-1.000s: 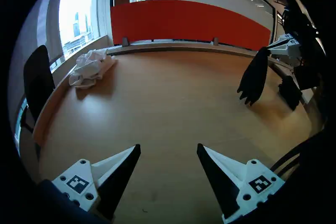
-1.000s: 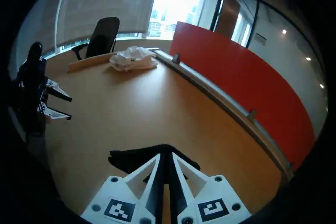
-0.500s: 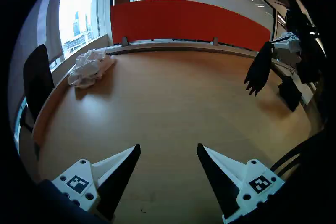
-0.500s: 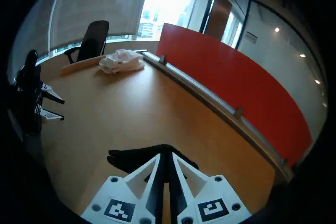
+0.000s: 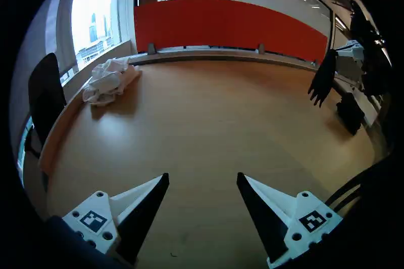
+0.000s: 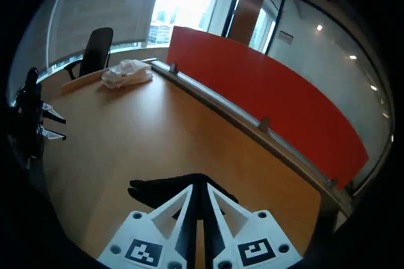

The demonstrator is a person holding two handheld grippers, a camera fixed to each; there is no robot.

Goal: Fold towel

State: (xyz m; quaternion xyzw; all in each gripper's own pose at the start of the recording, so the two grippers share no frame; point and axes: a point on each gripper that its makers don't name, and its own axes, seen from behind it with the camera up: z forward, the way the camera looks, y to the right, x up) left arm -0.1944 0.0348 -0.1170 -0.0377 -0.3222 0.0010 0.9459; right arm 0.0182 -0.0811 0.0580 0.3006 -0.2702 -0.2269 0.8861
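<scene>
My right gripper (image 6: 200, 184) is shut on a black towel (image 6: 164, 191), which droops in front of its fingers above the wooden table (image 6: 151, 132). In the left gripper view the same black towel (image 5: 323, 78) hangs in the air at the far right, held by the right gripper (image 5: 349, 58). My left gripper (image 5: 202, 174) is open, low over the table's near side, with nothing between its fingers. It also shows far left in the right gripper view as the left gripper (image 6: 50, 122).
A crumpled heap of white towels (image 5: 107, 81) lies at the table's far left corner, also seen as the white heap (image 6: 126, 73). A red partition (image 5: 227, 24) runs along the back edge. A dark bundle (image 5: 349, 112) lies at the right edge. A black chair (image 5: 45, 100) stands left.
The right gripper has carried the hanging black towel up and farther right, away from the table's middle. The left gripper has stayed still and open.
</scene>
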